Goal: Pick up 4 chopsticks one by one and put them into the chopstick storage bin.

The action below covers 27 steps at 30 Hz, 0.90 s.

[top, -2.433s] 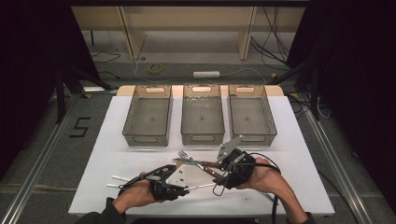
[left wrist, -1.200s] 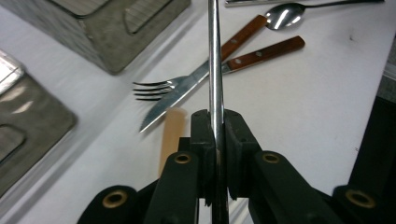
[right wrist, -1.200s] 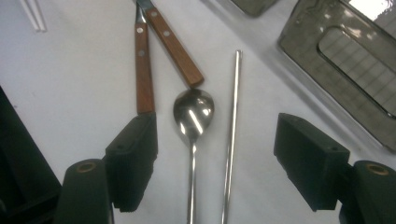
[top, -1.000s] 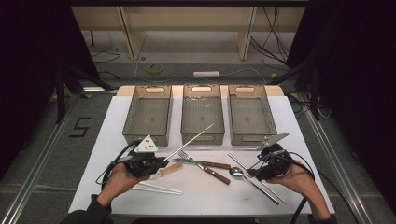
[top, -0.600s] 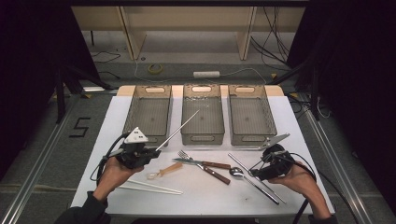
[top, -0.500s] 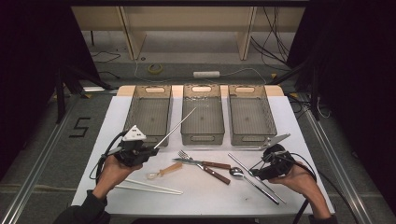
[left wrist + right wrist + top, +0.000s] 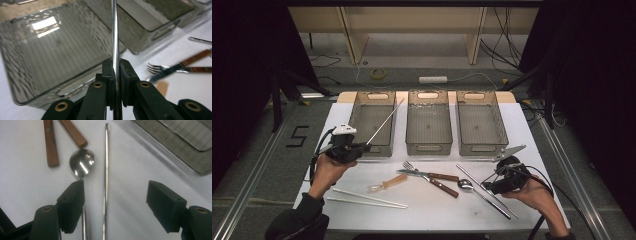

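- The left gripper [image 7: 362, 146] clamps a metal chopstick [image 7: 384, 122], which slants up over the left bin [image 7: 373, 122].
- The right gripper [image 7: 115, 202] stands wide apart over a second chopstick [image 7: 106, 182] lying on the table [image 7: 432, 207] beside the spoon [image 7: 82, 165].

My left gripper [image 7: 362, 146] held its metal chopstick [image 7: 384, 121] over the open left bin [image 7: 373, 102], way clear. At my right gripper's [image 7: 488, 187] 12 o'clock, spoon [image 7: 466, 184] and second chopstick [image 7: 484, 187] crowded the table [image 7: 532, 150]; bins walled beyond.
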Motion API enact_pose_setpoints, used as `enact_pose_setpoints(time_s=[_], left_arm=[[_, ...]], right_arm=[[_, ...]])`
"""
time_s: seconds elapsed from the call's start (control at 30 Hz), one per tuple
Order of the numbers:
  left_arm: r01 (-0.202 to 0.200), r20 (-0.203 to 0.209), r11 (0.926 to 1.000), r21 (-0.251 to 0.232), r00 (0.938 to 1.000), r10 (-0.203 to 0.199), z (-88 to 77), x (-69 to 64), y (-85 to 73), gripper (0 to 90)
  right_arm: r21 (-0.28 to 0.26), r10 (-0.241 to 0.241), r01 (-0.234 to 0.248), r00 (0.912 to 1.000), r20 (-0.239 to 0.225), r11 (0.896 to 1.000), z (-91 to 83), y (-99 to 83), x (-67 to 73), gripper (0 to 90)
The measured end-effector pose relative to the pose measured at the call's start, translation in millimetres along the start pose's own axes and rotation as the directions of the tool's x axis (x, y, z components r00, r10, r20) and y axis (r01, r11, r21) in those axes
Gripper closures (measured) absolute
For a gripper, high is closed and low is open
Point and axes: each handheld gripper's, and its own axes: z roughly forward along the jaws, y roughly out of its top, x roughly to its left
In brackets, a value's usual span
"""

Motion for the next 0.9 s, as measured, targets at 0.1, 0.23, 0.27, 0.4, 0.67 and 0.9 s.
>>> enact_pose_setpoints(time_s=[0.1, 0.23, 0.27, 0.4, 0.67, 0.9], left_arm=[[0.03, -0.018, 0.9995, -0.004, 0.9994, -0.03, 4.1, 9.2, 3.0, 83.5], [0.061, -0.048, 0.9981, 0.002, 0.997, -0.061, 11.6, 19.4, 6.8, 83.4], [0.069, -0.054, 0.9976, 0.004, 0.9962, -0.068, 13.4, 21.8, 7.9, 83.4], [0.091, -0.068, 0.9958, 0.008, 0.9936, -0.091, 18.0, 29.3, 10.9, 83.4], [0.121, -0.095, 0.9924, 0.023, 0.9884, -0.118, 29.8, 42.5, 19.5, 83.4], [0.155, -0.117, 0.9874, 0.032, 0.9816, -0.15, 40.8, 53.2, 24.5, 83.4]], right_arm=[[-0.002, 0.002, -0.002, 1.0, 0.002, 1.0, 1.0, -1.6, 0.2, 31.8], [0.002, 0.0, 0.0, 1.0, -0.001, 1.0, 2.3, -3.1, 2.0, 31.8], [0.004, -0.001, 0.001, 1.0, -0.002, 1.0, 2.2, -3.4, 2.1, 31.8], [0.0, 0.0, 0.0, 1.0, -0.001, 1.0, 0.9, -5.1, 1.5, 31.8], [-0.007, 0.009, -0.009, 0.9999, -0.006, 1.0, 1.1, -2.5, -0.5, 31.8], [-0.01, 0.0, 0.0, 0.9999, -0.012, 1.0, 1.3, -0.2, 1.5, 31.8]])
